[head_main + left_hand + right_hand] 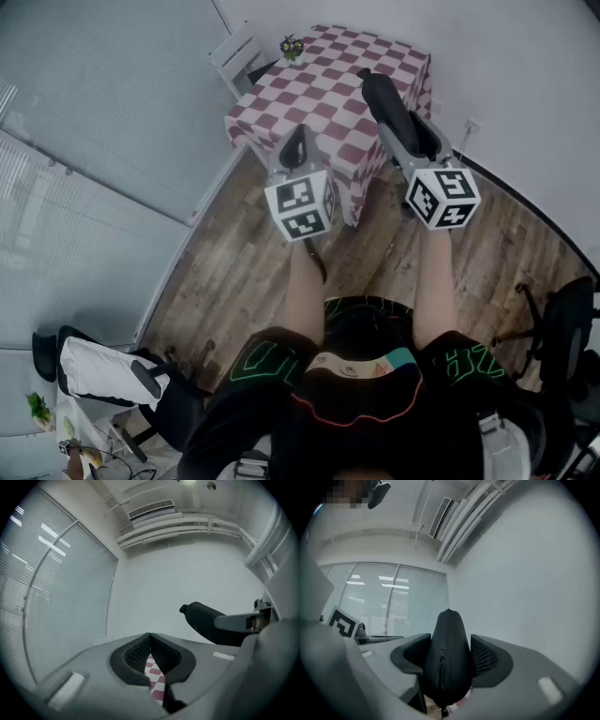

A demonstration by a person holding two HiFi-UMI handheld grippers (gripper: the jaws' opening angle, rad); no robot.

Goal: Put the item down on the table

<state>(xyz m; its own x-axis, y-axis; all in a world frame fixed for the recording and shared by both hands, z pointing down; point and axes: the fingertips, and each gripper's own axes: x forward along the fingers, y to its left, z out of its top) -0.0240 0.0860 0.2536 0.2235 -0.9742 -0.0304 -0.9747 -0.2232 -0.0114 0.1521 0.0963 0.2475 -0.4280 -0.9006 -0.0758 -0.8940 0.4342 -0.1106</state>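
Gripping a black pouch [386, 105] in the wide-set right hand-held gripper [450, 651], up over the checked bench [319, 94], with the left hand-held gripper [150, 639] pinched shut on nothing. Might fall to the floor [244, 272] if let go too early, near the edge.

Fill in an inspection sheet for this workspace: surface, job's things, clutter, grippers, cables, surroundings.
surface: table under a red-and-white checked cloth.
job's things: black zipped pouch, held up off the table.
clutter: small potted plant at the table's far corner.
grippers: left gripper shut, empty; right gripper shut on the pouch.
cables: thin leads seem to lie on the floor at lower left.
surroundings: wooden floor, white chair, window blinds, black office chair.
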